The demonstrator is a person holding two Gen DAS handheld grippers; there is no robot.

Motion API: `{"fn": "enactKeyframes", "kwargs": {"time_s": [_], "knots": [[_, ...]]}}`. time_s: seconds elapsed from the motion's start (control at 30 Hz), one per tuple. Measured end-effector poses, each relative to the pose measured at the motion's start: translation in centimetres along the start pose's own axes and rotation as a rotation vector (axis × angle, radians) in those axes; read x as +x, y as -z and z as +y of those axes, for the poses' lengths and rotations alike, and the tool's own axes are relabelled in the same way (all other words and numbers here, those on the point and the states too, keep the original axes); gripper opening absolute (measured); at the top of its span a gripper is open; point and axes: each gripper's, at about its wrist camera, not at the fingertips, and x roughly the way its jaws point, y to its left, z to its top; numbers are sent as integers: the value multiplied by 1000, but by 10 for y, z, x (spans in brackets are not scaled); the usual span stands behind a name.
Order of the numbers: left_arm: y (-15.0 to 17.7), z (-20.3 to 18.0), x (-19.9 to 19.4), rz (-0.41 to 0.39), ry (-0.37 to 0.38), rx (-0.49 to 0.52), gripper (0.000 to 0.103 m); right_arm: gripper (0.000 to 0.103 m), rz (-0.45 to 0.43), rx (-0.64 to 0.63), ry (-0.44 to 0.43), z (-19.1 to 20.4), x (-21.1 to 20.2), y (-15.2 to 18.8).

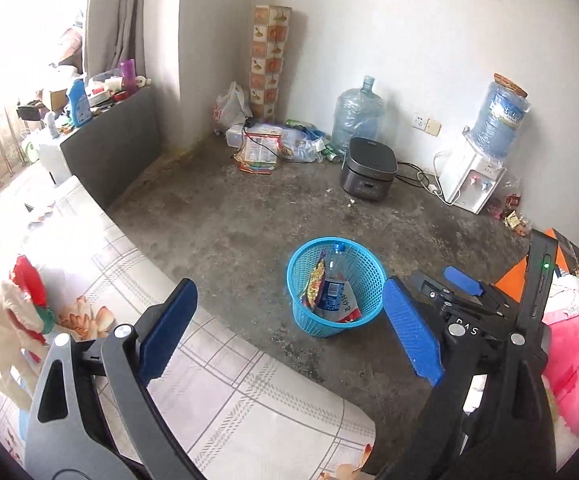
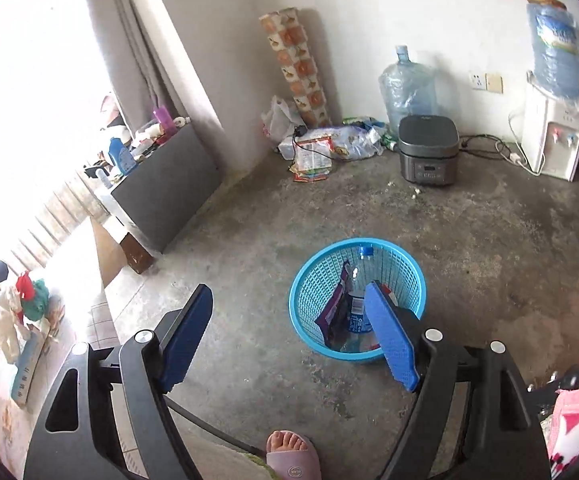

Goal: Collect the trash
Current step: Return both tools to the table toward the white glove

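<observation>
A blue plastic basket point(image 1: 369, 280) stands on the concrete floor and holds a plastic water bottle point(image 1: 331, 280) and a colourful snack wrapper point(image 1: 315, 284). My left gripper point(image 1: 289, 286) hangs open above and in front of it, with nothing between its fingers. One blue pad point(image 1: 463, 280) of the right gripper shows at the right of this view. In the right wrist view the same basket point(image 2: 317, 276) holds the bottle point(image 2: 359, 276) and a purple wrapper point(image 2: 335, 312). My right gripper point(image 2: 289, 290) is open and empty, its right finger overlapping the basket's near side.
Wrappers and plastic bags point(image 1: 265, 148) lie in a pile by the far wall. Next to them are a rice cooker point(image 1: 369, 174), a water jug point(image 1: 357, 114) and a dispenser point(image 1: 473, 176). A checked bed sheet point(image 1: 209, 380) lies at the left. A slippered foot point(image 2: 291, 456) shows below.
</observation>
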Motion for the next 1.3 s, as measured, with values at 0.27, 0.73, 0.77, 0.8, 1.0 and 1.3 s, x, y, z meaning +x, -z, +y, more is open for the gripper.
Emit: {"fn": "enactKeyframes", "kwargs": {"time_s": [0.27, 0.73, 0.77, 0.8, 1.0, 1.3], "knots": [[50, 55, -63, -20, -123, -152, 91, 89, -67, -245, -131, 93, -40, 13], [77, 104, -117, -134, -274, -297, 92, 91, -32, -363, -200, 167, -56, 42], [77, 103, -117, -135, -272, -296, 92, 91, -24, -361, -198, 169, -56, 42], [77, 104, -119, -139, -273, -295, 92, 92, -20, -359, -201, 170, -57, 43], [78, 105, -124, -161, -297, -300, 92, 93, -12, -383, -217, 177, -59, 49], [89, 121, -140, -200, -305, -317, 92, 93, 58, -265, -324, 154, -55, 41]]}}
